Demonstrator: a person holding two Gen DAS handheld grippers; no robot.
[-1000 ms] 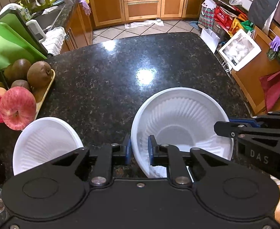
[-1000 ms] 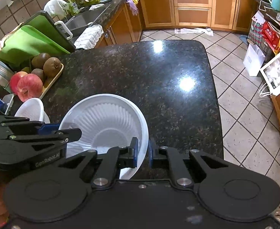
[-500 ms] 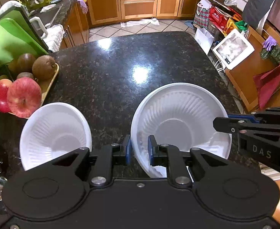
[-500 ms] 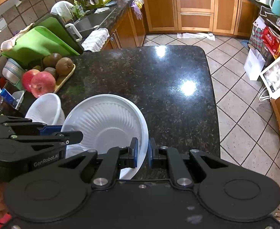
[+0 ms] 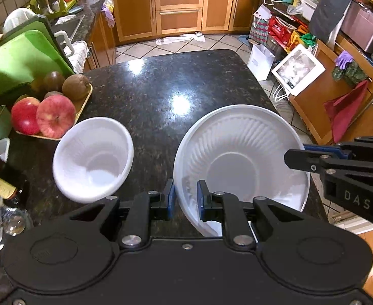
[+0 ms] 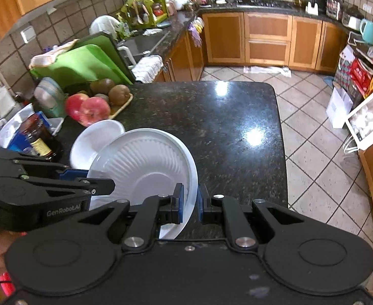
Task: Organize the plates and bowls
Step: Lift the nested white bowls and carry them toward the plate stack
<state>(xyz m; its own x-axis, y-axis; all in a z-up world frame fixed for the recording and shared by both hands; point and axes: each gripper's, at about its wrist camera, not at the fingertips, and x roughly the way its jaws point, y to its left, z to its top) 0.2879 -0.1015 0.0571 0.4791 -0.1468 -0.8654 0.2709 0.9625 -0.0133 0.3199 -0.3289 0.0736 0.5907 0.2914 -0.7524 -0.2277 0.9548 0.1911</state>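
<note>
A large white ribbed plastic bowl [image 5: 239, 157] is held above the dark granite counter [image 5: 161, 86] by both grippers. My left gripper [image 5: 185, 198] is shut on its near-left rim. My right gripper [image 6: 189, 203] is shut on its right rim, and shows in the left wrist view [image 5: 313, 157] at the bowl's right edge. The bowl also shows in the right wrist view [image 6: 145, 160]. A smaller white bowl [image 5: 93, 158] sits on the counter to the left; in the right wrist view it [image 6: 92, 139] lies partly behind the large bowl.
A wooden tray with apples and kiwis [image 5: 56, 106] stands at the counter's left edge, with green cutting boards [image 5: 21, 58] behind it. Bottles and glassware [image 5: 0, 188] crowd the near left. The counter's right edge [image 6: 280, 137] drops to the tiled floor.
Both grippers have risen with the large bowl. The views pulled back and up, and the small bowl now appears more to the right and closer to the large bowl.
</note>
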